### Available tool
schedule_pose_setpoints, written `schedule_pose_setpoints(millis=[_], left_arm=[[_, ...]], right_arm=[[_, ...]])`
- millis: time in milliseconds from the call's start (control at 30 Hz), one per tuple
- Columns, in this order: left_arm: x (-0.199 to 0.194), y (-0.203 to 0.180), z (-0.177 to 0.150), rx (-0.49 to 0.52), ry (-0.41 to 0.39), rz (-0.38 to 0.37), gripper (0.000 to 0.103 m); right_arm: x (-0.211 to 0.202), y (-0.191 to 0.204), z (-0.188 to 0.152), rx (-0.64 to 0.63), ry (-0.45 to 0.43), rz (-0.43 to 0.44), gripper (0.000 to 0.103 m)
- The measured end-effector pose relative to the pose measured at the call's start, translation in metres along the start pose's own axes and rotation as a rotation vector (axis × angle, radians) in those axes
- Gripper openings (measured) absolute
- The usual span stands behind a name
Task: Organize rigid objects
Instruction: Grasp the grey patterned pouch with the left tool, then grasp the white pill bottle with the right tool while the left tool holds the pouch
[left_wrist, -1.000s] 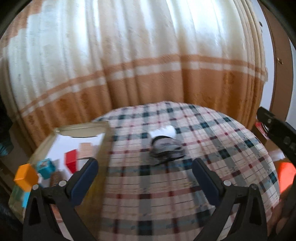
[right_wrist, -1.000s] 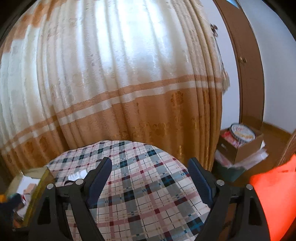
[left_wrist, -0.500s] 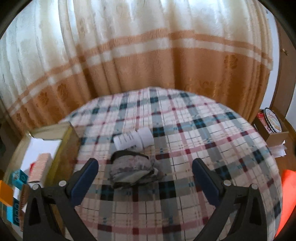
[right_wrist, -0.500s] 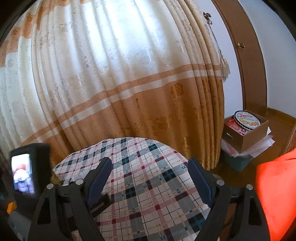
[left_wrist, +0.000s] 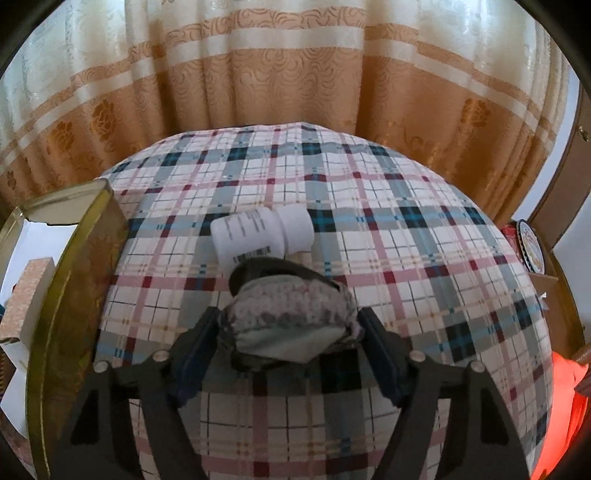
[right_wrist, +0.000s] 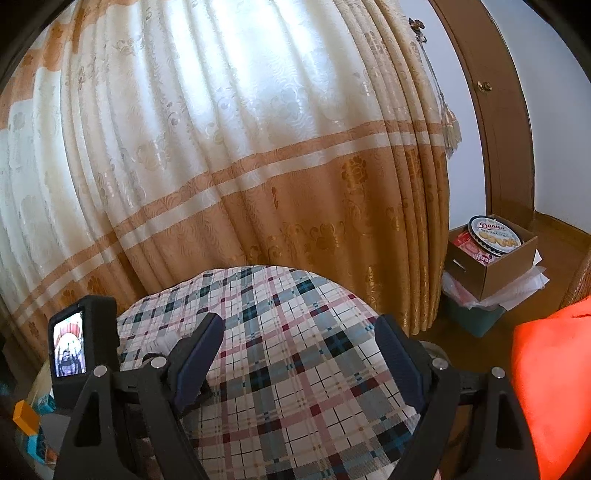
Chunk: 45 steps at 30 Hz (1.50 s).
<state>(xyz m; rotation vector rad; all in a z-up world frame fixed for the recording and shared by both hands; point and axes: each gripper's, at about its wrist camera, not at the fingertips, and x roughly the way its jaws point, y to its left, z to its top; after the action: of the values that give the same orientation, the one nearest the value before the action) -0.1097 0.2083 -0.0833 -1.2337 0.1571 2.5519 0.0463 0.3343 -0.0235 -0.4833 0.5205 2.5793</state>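
The left gripper (left_wrist: 290, 332) has its jaws closing around a grey pouch (left_wrist: 291, 314) on the plaid surface (left_wrist: 406, 240), the right gripper (right_wrist: 301, 354) open and empty

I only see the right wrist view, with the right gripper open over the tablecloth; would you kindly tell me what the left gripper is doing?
Observer: The left gripper is closing on a grey pouch; its pads look to be meeting its sides.
Operator: Anything else near it?
Observer: A white bottle lies on its side just beyond the pouch.
Operator: Is there a container nearby?
Observer: A gold-rimmed box stands open left of the pouch, a pinkish carton inside.
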Motion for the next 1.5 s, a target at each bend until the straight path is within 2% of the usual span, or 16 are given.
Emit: schedule_pose_setpoints(millis=[133,300,367,500,633,733,867,1000,1067,1200,1267,1333,1500], left_arm=[[-0.009,0.007,-0.009,-0.007,-0.007,-0.032,0.074],[-0.041,0.027,-0.029,-0.030,-0.058,-0.121,0.074],[-0.058,0.037,-0.033,-0.046,-0.101,-0.137,0.075],[-0.090,0.042,-0.040,0.010,-0.195,-0.128,0.075],[-0.122,0.062,-0.048,0.014,-0.275,-0.198,0.075],[-0.133,0.078,-0.047,-0.015,-0.298,-0.222,0.075],[-0.144,0.100,-0.045,-0.058,-0.332,-0.215,0.075],[-0.152,0.114,-0.046,-0.083,-0.350,-0.185,0.075],[-0.155,0.119,-0.047,-0.073,-0.363,-0.154,0.075],[-0.158,0.131,-0.049,-0.090,-0.364,-0.161,0.075],[-0.160,0.135,-0.050,-0.095,-0.368,-0.150,0.075],[-0.160,0.140,-0.051,-0.104,-0.369,-0.142,0.075],[-0.157,0.147,-0.053,-0.116,-0.350,-0.135,0.075]], right_arm=[[0.001,0.000,0.000,0.000,0.004,-0.006,0.086],[0.003,0.000,0.000,0.002,0.016,-0.008,0.086],[0.005,0.002,-0.001,-0.002,0.031,-0.006,0.086],[0.008,0.010,-0.002,-0.040,0.050,0.000,0.086],[0.015,0.020,-0.002,-0.086,0.088,0.065,0.086],[0.023,0.032,-0.003,-0.084,0.112,0.146,0.086],[0.045,0.072,-0.004,-0.154,0.174,0.248,0.086],[0.072,0.111,-0.011,-0.254,0.260,0.304,0.086],[0.092,0.128,-0.015,-0.286,0.329,0.289,0.086],[0.113,0.153,-0.021,-0.341,0.392,0.300,0.086],[0.129,0.167,-0.026,-0.388,0.437,0.277,0.086],[0.141,0.175,-0.032,-0.406,0.468,0.228,0.086],[0.154,0.182,-0.049,-0.446,0.502,0.196,0.084]])
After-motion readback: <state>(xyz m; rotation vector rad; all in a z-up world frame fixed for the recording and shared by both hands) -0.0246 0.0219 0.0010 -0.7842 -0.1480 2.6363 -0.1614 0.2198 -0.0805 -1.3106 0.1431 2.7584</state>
